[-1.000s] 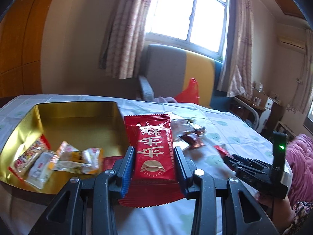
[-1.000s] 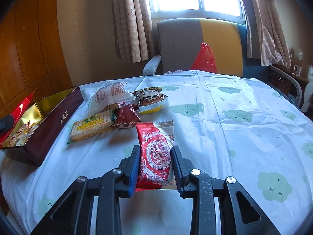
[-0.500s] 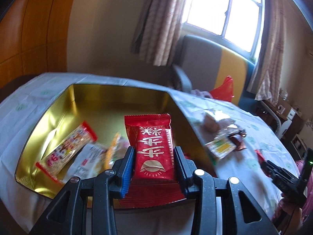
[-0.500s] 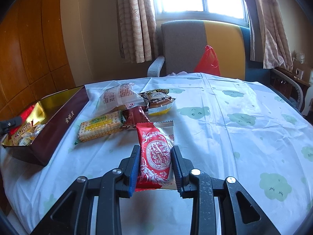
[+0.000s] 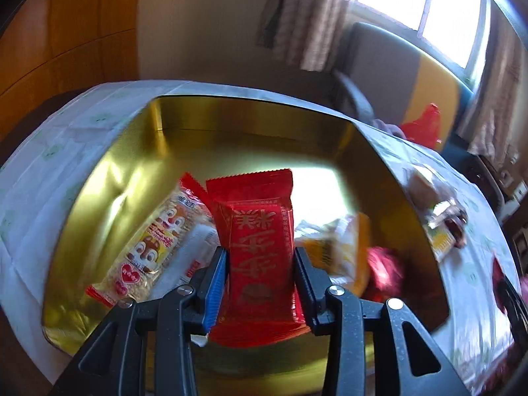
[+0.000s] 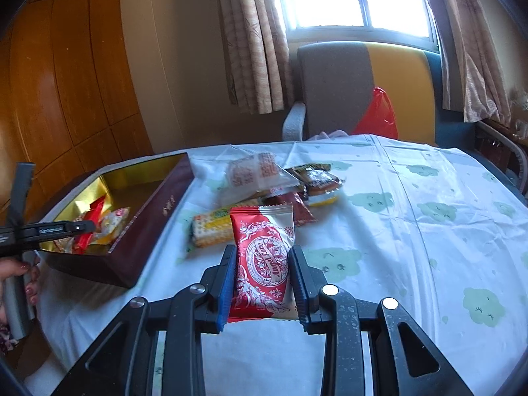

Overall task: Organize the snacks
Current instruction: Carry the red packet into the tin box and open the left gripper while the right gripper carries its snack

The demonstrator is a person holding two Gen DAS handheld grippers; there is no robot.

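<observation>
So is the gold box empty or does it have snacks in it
Not empty: the gold box holds several packets, including a squirrel-print one.

Gold-lined maroon box (image 6: 155, 211); white tablecloth (image 6: 412, 217) with green clouds.

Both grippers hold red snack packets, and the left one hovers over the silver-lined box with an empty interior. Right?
Not quite. The box is gold-lined and already holds snacks, as the left wrist view shows. The left gripper and right gripper do each hold a red packet.
</observation>
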